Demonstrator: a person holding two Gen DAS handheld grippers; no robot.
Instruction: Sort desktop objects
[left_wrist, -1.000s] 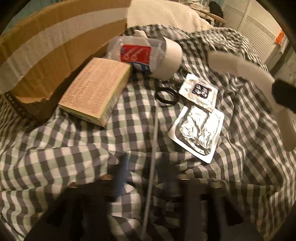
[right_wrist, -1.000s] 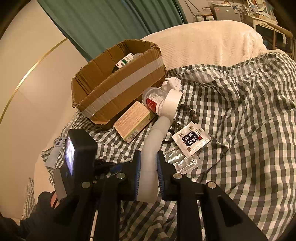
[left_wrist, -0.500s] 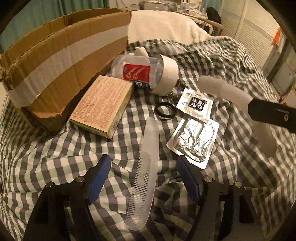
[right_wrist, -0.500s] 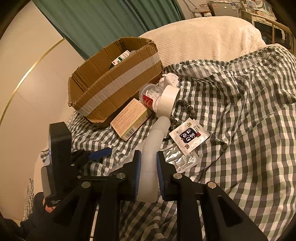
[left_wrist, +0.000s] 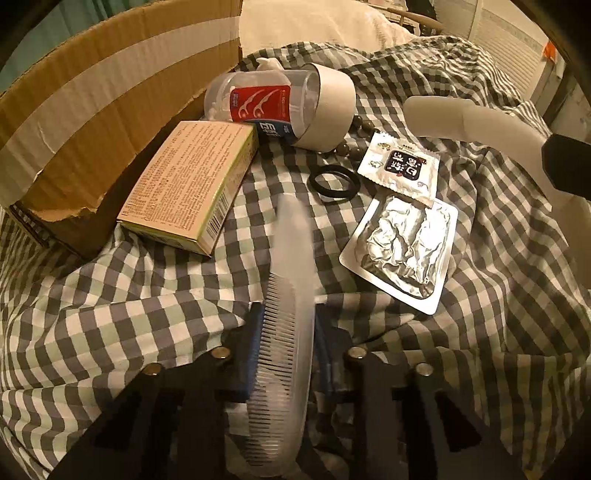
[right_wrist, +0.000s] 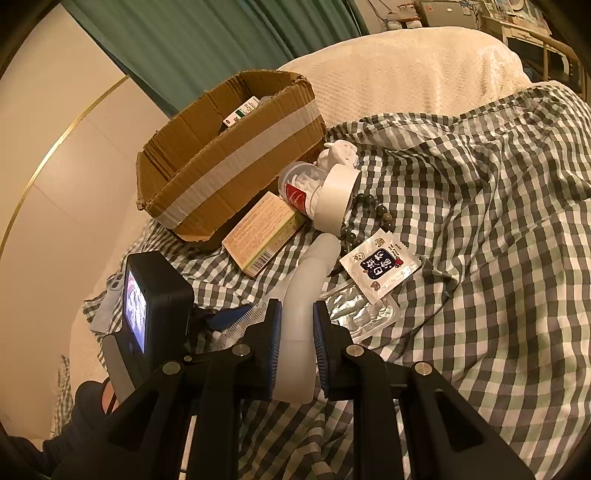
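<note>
My left gripper (left_wrist: 286, 350) is shut on a clear plastic comb (left_wrist: 288, 314) that points away along the checked cloth. My right gripper (right_wrist: 297, 332) is shut on a bent white plastic tube (right_wrist: 306, 291), held above the cloth; the tube also shows at the right of the left wrist view (left_wrist: 480, 129). An open cardboard box (right_wrist: 229, 162) with white tape stands at the back left and also fills the upper left of the left wrist view (left_wrist: 92, 110). The left gripper's body and screen (right_wrist: 147, 302) show at the left of the right wrist view.
On the cloth lie a tan carton (left_wrist: 192, 184), a floss-pick jar (left_wrist: 266, 107), a tape roll (left_wrist: 328, 110), a black ring (left_wrist: 333, 182), dark beads (right_wrist: 365, 210), a white sachet (left_wrist: 400, 166), a foil blister pack (left_wrist: 402, 243) and a white figurine (right_wrist: 338, 155).
My left gripper has closed on the comb, which lay loose between its open fingers half a second ago. My right gripper still holds the tube, little moved.
</note>
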